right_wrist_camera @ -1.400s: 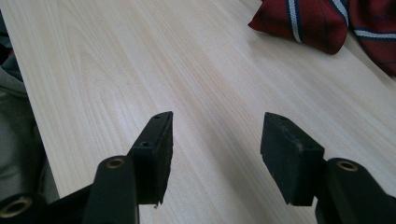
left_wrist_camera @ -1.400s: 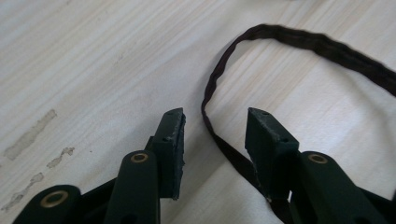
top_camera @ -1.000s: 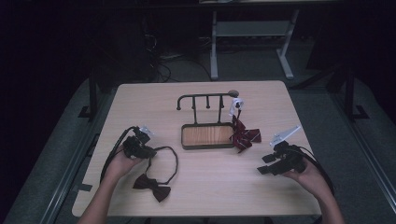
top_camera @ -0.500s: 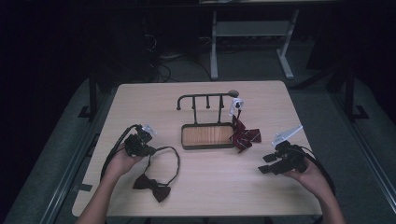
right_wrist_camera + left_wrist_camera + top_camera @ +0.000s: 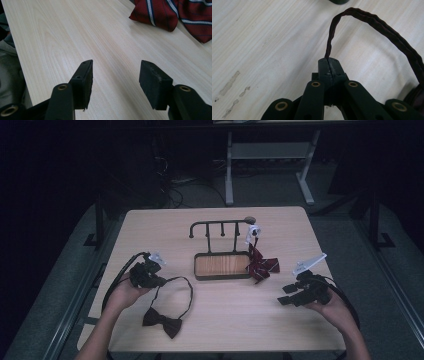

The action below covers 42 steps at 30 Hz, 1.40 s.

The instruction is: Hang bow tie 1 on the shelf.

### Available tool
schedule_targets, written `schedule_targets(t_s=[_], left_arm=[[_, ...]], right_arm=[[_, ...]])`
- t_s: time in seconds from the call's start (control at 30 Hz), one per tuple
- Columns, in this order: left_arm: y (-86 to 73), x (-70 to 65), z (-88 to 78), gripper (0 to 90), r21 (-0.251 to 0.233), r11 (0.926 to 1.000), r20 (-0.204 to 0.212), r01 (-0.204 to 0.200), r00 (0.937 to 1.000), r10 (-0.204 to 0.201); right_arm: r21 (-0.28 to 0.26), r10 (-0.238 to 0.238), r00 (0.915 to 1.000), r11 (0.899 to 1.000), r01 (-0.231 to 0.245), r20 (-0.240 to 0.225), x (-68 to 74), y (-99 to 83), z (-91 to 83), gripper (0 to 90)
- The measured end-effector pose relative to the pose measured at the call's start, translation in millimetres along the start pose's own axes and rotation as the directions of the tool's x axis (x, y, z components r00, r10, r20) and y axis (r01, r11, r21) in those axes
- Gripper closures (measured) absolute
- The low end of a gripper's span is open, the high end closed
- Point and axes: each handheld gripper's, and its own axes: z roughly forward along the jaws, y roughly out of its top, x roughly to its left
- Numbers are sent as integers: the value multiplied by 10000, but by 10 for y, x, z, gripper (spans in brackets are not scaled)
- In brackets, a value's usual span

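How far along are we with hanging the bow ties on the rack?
Done: the striped red bow tie hangs at the rack's right end. In hand: the left gripper is shut on the strap of the dark bow tie, whose bow lies on the table. Left: hang it on the rack. The right gripper rests open, holding nothing.

Black bow tie lying on pale wood-grain table. Dark maroon strap showing between black jaws. Red tie showing white and navy stripes. Dark metal rack carrying light wooden base.
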Motion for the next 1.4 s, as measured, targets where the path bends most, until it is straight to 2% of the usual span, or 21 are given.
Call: schedule_targets(t_s=[0.2, 0.43, 0.67, 0.93, 1.23, 1.4], left_arm=[[-4, -30, -106, 900, -115, 9995, 25, -296, 9996, 296], [0, -63, -227, 900, -272, 9989, 251, -376, 9990, 383], [8, -117, -350, 900, -417, 9977, 383, -538, 9977, 554], [57, -164, -503, 900, -745, 9933, 438, -884, 9948, 919], [114, -250, -678, 900, -911, 9883, 233, -1226, 9919, 1252], [139, -294, -759, 900, -1049, 9851, 361, -1364, 9894, 1408]], right_arm=[[-29, -4, 10000, 10000, 4, 9, -8, -4, -5, 447], [-1, 106, 9999, 9999, -106, -7, -20, -18, -1, 446], [-2, -7, 10000, 10000, 7, 23, -8, -18, 3, 446], [-38, 123, 9998, 9999, -122, 182, -19, -36, -16, 448], [-90, 68, 9999, 9999, -66, 159, 11, -40, -33, 448], [-71, 83, 9997, 9999, -81, 226, -1, -47, -40, 448]])
